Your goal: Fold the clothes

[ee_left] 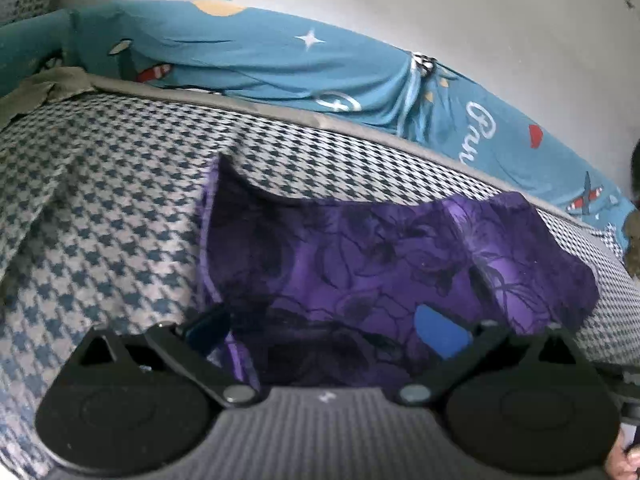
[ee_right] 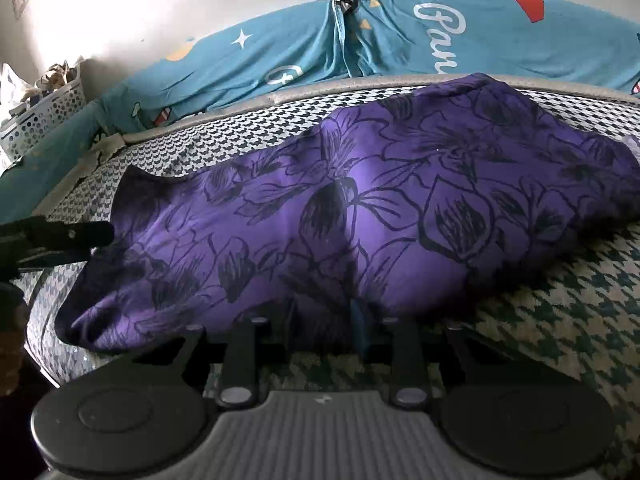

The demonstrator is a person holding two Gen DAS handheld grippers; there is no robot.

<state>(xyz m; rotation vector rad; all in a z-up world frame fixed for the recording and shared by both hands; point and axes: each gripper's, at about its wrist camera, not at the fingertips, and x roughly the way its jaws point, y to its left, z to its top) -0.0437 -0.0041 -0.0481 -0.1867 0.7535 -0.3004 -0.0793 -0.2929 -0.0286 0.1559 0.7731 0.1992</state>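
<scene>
White cursive lettering on the teal printed sheet [ee_right: 400,36], which hangs behind the houndstooth mattress [ee_right: 560,320], reads only as "Par" in the right wrist view, its remainder cut off by the mattress edge.

Houndstooth bedcover [ee_left: 120,216] in blue and white, grey piping along its far edge. Behind it, teal printed sheet [ee_right: 280,56] with stars, planes, white script, against pale wall [ee_left: 440,12]. White perforated basket [ee_right: 48,112] at far left, contents unclear. Olive-grey cloth [ee_left: 44,88] on cover's corner
</scene>
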